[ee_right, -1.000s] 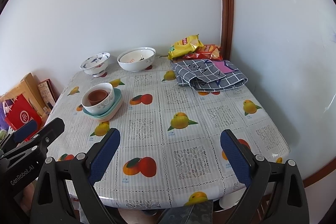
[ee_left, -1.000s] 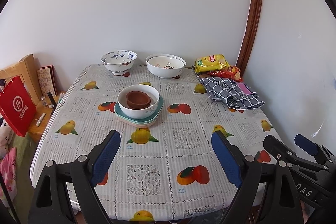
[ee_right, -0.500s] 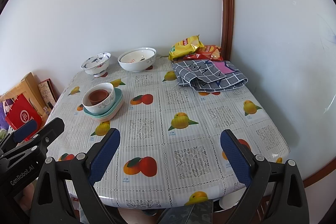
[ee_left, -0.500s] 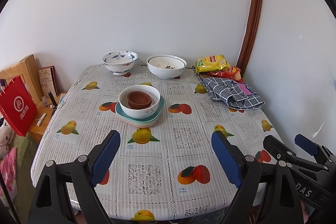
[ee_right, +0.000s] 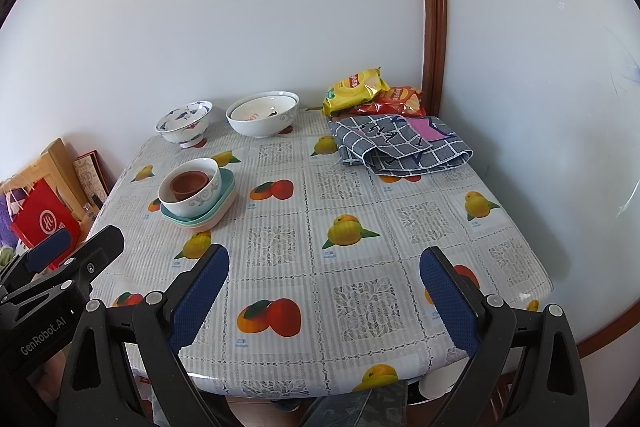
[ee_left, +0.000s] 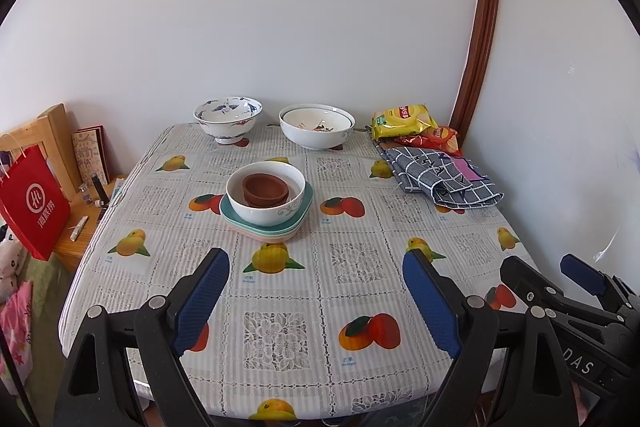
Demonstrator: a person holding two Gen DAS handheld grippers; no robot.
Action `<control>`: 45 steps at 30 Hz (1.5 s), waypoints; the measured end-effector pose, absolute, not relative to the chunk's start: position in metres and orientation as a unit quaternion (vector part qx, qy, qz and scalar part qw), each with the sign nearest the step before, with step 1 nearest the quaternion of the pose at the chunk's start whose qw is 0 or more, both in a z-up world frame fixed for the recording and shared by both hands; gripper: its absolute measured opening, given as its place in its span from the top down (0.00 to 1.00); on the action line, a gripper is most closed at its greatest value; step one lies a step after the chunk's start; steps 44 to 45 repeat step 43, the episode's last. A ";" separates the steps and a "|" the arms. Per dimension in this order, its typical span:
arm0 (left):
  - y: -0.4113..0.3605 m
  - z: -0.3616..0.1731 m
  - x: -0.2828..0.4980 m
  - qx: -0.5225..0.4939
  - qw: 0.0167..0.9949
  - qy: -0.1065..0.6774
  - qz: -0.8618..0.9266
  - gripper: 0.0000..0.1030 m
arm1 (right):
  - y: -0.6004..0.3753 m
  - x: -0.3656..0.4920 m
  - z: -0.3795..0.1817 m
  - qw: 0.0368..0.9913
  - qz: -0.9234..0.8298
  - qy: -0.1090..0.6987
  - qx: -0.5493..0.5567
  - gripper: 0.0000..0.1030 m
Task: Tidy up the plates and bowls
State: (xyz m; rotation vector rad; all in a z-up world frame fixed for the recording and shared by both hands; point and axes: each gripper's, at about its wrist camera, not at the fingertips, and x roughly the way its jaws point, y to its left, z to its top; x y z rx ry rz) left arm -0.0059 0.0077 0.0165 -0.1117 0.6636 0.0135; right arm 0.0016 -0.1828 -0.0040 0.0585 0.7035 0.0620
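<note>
Left wrist view: the left gripper (ee_left: 316, 269) is wide open and holds nothing. A brown bowl (ee_left: 265, 189) sits inside a white bowl (ee_left: 265, 199) on stacked plates (ee_left: 305, 203), mid-table.

Right wrist view: the right gripper (ee_right: 324, 267) gapes wide, empty too.

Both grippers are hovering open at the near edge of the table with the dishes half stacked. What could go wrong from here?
1. The brown cup sits loose inside the white bowl on the stacked plates; lifting the pile could tip it.
2. The blue-patterned bowl stands on a narrow foot at the far edge, so a nudge may topple it.
3. The left gripper and right gripper start close together and could collide.
</note>
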 end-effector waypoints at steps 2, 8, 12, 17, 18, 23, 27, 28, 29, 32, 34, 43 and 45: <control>0.008 0.016 -0.006 -0.055 0.944 0.325 0.007 0.14 | -0.183 0.002 -0.004 0.938 0.031 0.344 0.029 0.07; 0.008 0.016 -0.006 -0.055 0.944 0.325 0.007 0.14 | -0.182 0.001 -0.004 0.938 0.031 0.344 0.029 0.07; 0.009 0.017 -0.007 -0.055 0.944 0.324 0.008 0.14 | -0.182 0.001 -0.004 0.938 0.031 0.344 0.029 0.07; 0.010 0.017 -0.007 -0.054 0.944 0.325 0.009 0.14 | -0.182 0.002 -0.004 0.938 0.031 0.343 0.029 0.07; 0.010 0.017 -0.007 -0.055 0.944 0.325 0.009 0.14 | -0.181 0.001 -0.003 0.939 0.031 0.343 0.029 0.07; 0.011 0.016 -0.008 -0.055 0.944 0.325 0.010 0.14 | -0.179 0.001 -0.002 0.939 0.032 0.342 0.029 0.07; 0.010 0.016 -0.008 -0.054 0.944 0.325 0.010 0.14 | -0.178 0.001 0.000 0.939 0.032 0.341 0.029 0.07; 0.011 0.016 -0.007 -0.053 0.944 0.325 0.010 0.14 | -0.177 0.002 0.000 0.939 0.032 0.341 0.029 0.07; 0.011 0.016 -0.007 -0.053 0.944 0.325 0.011 0.14 | -0.177 0.002 0.000 0.939 0.032 0.340 0.029 0.07; 0.012 0.016 -0.007 -0.050 0.944 0.326 0.013 0.14 | -0.177 0.003 0.000 0.939 0.033 0.341 0.031 0.07; 0.013 0.015 -0.007 -0.049 0.944 0.326 0.015 0.14 | -0.177 0.003 0.000 0.939 0.035 0.341 0.034 0.07; 0.014 0.012 -0.004 -0.043 0.943 0.330 0.016 0.14 | -0.175 0.004 -0.001 0.939 0.036 0.341 0.031 0.07; 0.014 0.012 -0.004 -0.043 0.943 0.330 0.016 0.14 | -0.175 0.004 -0.001 0.939 0.036 0.341 0.031 0.07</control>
